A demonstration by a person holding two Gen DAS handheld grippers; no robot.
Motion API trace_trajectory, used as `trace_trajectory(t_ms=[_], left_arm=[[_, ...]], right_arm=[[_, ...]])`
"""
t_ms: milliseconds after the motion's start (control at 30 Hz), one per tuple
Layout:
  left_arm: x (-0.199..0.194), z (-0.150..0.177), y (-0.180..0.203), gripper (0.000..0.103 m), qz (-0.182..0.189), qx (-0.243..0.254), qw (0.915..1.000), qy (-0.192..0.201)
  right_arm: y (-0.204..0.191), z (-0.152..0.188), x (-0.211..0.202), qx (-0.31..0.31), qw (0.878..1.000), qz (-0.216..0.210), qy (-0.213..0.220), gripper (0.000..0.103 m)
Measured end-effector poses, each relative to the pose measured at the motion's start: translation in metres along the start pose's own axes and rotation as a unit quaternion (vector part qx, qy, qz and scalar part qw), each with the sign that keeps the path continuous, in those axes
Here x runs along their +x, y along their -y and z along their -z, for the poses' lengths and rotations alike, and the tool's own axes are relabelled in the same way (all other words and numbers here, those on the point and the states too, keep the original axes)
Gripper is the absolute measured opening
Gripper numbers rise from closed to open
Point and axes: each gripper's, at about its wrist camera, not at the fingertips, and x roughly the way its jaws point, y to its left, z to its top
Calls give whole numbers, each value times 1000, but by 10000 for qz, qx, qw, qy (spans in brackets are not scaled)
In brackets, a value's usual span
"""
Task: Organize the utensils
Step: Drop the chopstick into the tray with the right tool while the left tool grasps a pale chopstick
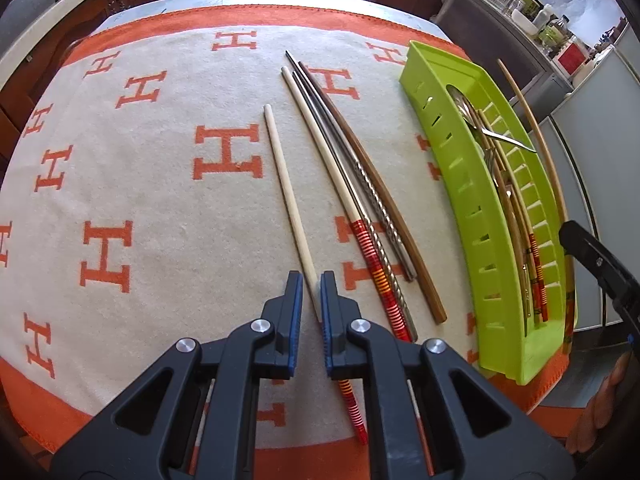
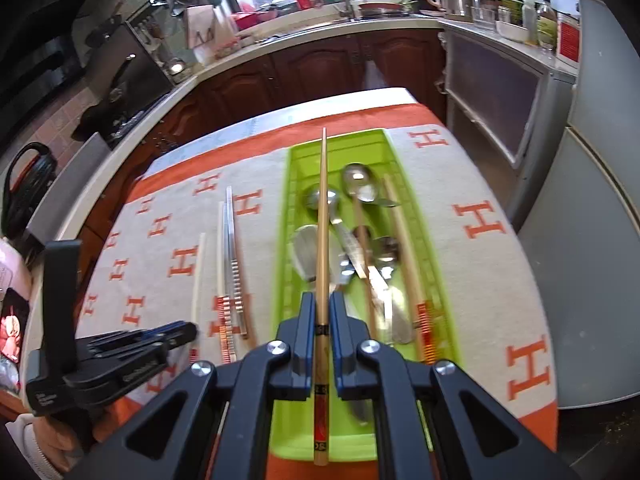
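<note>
My left claw [image 1: 311, 294] hung low over the orange-and-cream cloth [image 1: 160, 168] on the counter, its blue pads narrowed around the near end of a cream chopstick [image 1: 285, 188], though I could not tell whether they pinched it; beside it lay another cream chopstick with red bands [image 1: 340, 196], two metal chopsticks [image 1: 360, 176] and a brown one [image 1: 384, 196], close together and well apart from the green tray [image 1: 460, 184]; my right claw [image 2: 322, 312] gripped a bamboo chopstick [image 2: 322, 216] lengthwise above that tray [image 2: 288, 184], over the spoons [image 2: 358, 184] and forks lying inside.
</note>
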Motion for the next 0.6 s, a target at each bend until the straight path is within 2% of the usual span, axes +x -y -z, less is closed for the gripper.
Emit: trace_trajectory(t_ms=[100,267,600], left_arm=[[3,-1,1,9,-21,-19,10000,-18],[4,-4,-1,9,-13,-82,10000,39],[3,-3,-5,9,99,-259,9994,185]], right_arm=[[11,-2,8,-25,9997,242,-100,7],[19,0,20,-11,9989,370,-280,8],[17,7,16,82,9997,202,-140,8]])
